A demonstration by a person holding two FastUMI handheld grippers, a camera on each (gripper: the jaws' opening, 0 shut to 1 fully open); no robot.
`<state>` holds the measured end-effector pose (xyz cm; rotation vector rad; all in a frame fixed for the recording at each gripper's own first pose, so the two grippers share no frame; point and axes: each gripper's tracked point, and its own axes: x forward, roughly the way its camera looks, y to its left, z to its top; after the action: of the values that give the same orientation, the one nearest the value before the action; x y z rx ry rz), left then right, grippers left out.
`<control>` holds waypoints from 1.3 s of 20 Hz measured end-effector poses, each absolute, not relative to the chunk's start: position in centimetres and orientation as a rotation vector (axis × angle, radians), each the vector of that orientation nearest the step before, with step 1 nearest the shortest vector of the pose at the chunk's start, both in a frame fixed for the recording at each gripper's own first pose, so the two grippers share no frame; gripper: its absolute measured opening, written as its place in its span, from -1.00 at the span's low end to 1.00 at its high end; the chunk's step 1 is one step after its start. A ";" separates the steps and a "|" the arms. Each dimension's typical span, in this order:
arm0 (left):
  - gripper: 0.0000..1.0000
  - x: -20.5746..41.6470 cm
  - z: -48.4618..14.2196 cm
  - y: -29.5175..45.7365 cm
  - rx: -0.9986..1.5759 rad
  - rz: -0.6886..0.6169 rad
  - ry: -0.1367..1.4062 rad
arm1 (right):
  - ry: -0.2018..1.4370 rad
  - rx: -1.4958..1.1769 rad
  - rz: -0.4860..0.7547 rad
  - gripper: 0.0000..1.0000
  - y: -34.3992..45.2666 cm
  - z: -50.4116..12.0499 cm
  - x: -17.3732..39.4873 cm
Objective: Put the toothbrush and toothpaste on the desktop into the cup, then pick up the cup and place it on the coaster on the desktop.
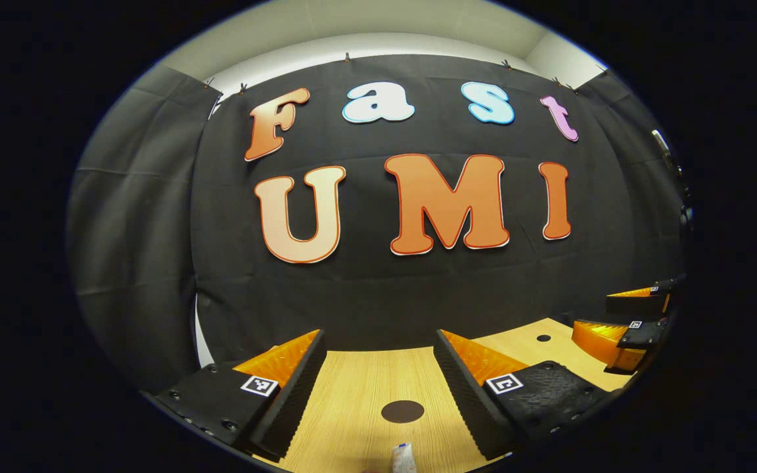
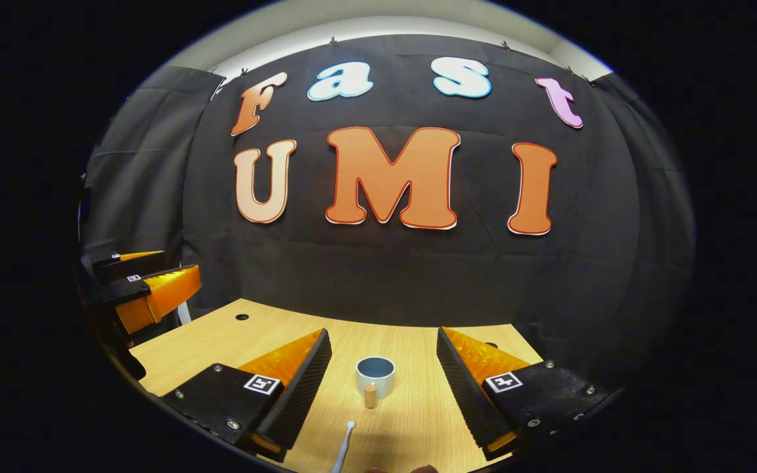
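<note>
Tabletop [image 2: 411,420]: light wood grain, backed by black cloth booth walls; a dark round hole [image 1: 402,411] sits in the surface between the left fingers.
Left gripper [image 1: 378,387]: fingers spread wide, grasping nothing, held above the tabletop.
Right gripper [image 2: 385,387]: fingers spread wide, grasping nothing; in the left gripper view it appears at the far right edge.
Cup [image 2: 375,376]: white outside, blue-grey inside, upright on the tabletop, centred between the right fingers.
Wooden cylinder [image 2: 370,397]: small, upright, just in front of the cup.
Toothbrush [image 2: 344,447]: white, lying on the tabletop near the bottom of the right gripper view, nearer than the cup.
Toothpaste [image 1: 403,457]: white tube end at the bottom edge of the left gripper view, on the tabletop.
</note>
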<state>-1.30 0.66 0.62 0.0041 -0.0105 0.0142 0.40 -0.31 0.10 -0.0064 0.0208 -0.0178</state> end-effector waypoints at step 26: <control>0.97 -0.7 -7.4 5.6 0.048 0.068 0.210 | 1.100 0.014 0.073 0.52 6.8 -26.9 1.3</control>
<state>-0.65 5.60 -7.36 0.0485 0.2096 0.0684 1.27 6.84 -26.89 0.0135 1.1004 0.0728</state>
